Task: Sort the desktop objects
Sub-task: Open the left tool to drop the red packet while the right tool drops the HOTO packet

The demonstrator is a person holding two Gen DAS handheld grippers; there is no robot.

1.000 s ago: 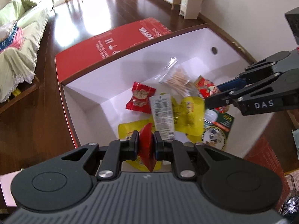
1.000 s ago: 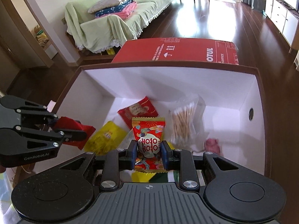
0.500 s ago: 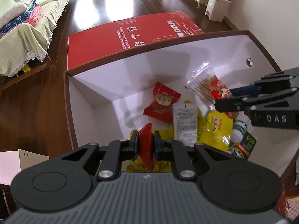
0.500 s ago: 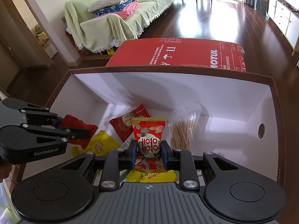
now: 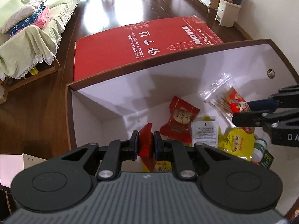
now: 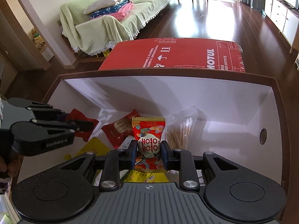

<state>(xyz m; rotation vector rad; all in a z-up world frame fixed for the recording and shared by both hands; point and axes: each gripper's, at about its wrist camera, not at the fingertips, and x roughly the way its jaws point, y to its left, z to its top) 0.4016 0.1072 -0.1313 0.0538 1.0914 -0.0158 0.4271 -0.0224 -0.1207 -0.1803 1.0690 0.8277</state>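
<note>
Hovering over the white box (image 5: 168, 78), left tool (image 5: 146, 145) pinches a red packet (image 5: 146, 140) edge-on; right tool (image 6: 148, 154), at three o'clock, clamps a patterned snack (image 6: 149, 130), both poised for dropping.

Three red snack packets (image 5: 178, 124), two yellow (image 5: 237, 142).

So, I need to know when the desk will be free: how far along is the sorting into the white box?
Well under way. Already lying in the white box: a red snack packet, a bag of cotton swabs, yellow packets and a white sachet. In hand: the left gripper grips a red packet, the right gripper a patterned snack packet, both over the box, not yet released. The desk is out of view.
</note>
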